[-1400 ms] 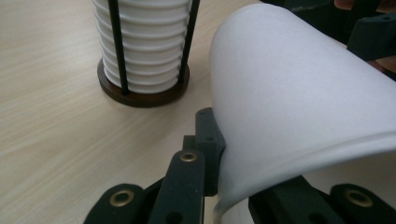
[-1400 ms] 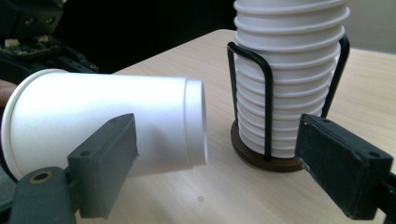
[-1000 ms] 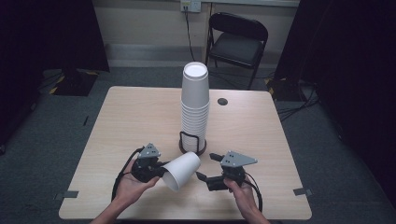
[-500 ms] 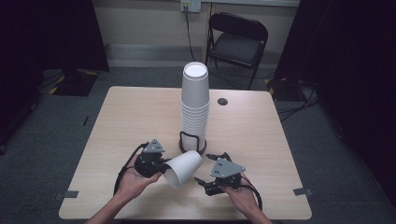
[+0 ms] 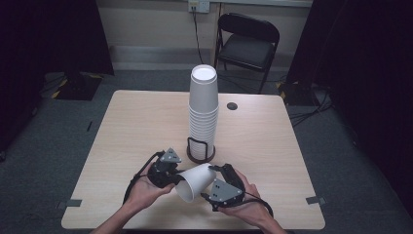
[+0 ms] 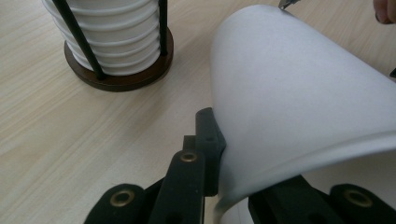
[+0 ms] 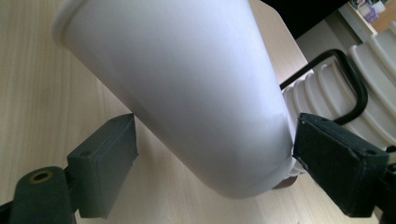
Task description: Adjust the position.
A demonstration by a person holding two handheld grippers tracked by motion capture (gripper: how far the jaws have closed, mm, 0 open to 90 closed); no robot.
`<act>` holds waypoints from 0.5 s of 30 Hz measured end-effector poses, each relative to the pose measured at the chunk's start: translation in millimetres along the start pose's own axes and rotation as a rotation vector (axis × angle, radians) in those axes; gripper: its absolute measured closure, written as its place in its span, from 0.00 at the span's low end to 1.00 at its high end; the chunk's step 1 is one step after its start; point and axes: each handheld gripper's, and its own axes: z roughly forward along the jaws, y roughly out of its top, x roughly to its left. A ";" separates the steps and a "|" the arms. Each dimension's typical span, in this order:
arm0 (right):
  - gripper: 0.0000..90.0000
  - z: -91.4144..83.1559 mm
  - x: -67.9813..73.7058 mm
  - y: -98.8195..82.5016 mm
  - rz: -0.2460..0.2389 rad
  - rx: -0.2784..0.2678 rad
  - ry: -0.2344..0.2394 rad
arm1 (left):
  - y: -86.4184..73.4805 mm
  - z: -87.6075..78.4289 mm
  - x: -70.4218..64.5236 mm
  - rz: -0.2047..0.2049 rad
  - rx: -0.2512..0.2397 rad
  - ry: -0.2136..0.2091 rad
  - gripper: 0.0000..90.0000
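A plain white paper cup lies tilted, rim pinched.

Cup running off right edge in left gripper view, rim partly hidden behind jaws. Stack cut by top edge. Cup hiding holder base in right gripper view.

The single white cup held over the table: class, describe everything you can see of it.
The single white cup looks like plain paper, tapered, with a rolled rim. It lies tilted on its side above the table, mouth toward the person. The left hand-held gripper pinches its rim wall; the right hand-held gripper straddles its base end, one pad touching.
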 end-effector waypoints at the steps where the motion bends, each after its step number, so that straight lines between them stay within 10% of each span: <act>1: 0.15 0.4 0.2 0.4 -0.017 -0.005 0.001 | 1.3 0.3 0.2 -0.002 0.006 -0.006 0.96; 15: 0.10 6.3 13.0 9.7 -0.129 -0.034 0.030 | 10.0 7.8 -0.6 -0.032 0.050 -0.117 0.96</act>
